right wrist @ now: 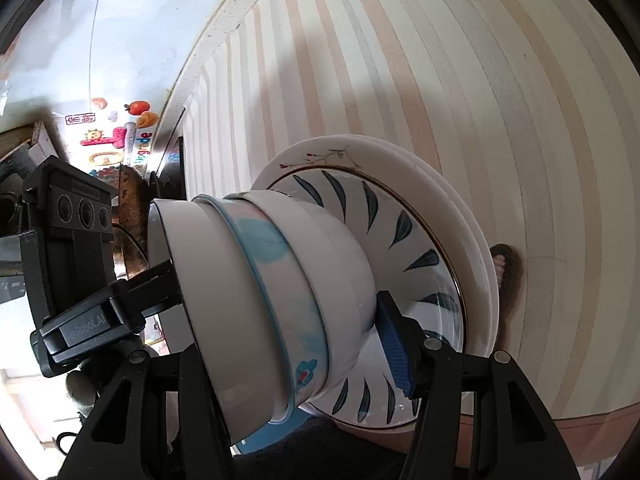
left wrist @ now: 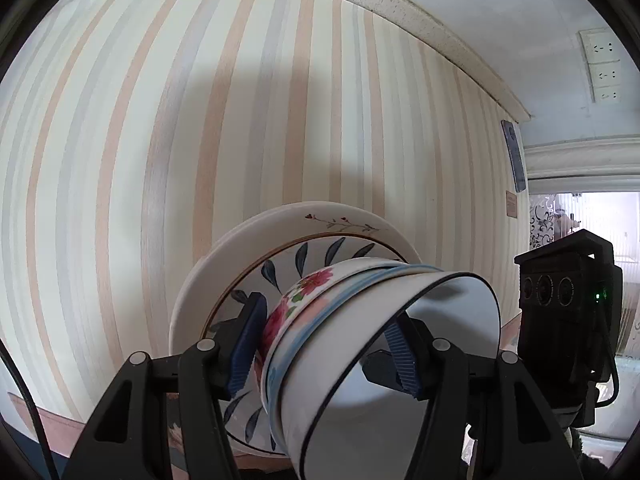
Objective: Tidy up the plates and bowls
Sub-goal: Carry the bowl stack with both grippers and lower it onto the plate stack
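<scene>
- Left gripper (left wrist: 324, 344): blue pads clamped across the nested bowls (left wrist: 360, 336), one pad inside the top bowl.
- Right gripper (right wrist: 280, 344): jaws closed on the same bowls from the opposite side.
- Bowls sit on stacked plates (left wrist: 280, 240), tilted, against the striped wall (left wrist: 160, 120).

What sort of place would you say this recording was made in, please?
Probably a lived-in home, perhaps a dining area. The striped wallpaper is domestic, colourful cartoon stickers decorate a surface in the right wrist view, and both grippers hold a stack of nested bowls on patterned plates.
</scene>
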Tool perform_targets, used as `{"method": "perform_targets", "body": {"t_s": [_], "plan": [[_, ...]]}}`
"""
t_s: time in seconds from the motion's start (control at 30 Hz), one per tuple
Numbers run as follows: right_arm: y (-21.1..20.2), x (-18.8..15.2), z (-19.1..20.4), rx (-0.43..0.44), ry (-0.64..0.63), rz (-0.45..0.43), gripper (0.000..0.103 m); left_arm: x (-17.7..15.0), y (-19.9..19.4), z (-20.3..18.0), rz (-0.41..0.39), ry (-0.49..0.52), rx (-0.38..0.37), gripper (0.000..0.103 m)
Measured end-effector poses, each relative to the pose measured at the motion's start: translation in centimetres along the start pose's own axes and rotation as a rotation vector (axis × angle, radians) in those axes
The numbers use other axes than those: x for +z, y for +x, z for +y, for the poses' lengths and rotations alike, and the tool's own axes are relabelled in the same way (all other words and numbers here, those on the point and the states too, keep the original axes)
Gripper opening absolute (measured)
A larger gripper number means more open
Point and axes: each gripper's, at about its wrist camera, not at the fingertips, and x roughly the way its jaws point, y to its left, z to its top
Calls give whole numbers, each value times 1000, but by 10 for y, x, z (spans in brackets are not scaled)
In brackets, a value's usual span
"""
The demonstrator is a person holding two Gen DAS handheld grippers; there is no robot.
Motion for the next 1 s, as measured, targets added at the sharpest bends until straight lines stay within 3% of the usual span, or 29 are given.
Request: {"method": "perform_targets", "body": {"t_s": [0.47,0.73,1.0], "plan": [[8,6,8,-13,1,14,58,5,0,5,-7,13,9,55],[8,-2,30,-125,-62,-8,60,-4,-28,-7,-105,93,174,55],[-16,-16,53,-197,-111,-73,62,-24,-55,-8,-184,119,250,58]]}}
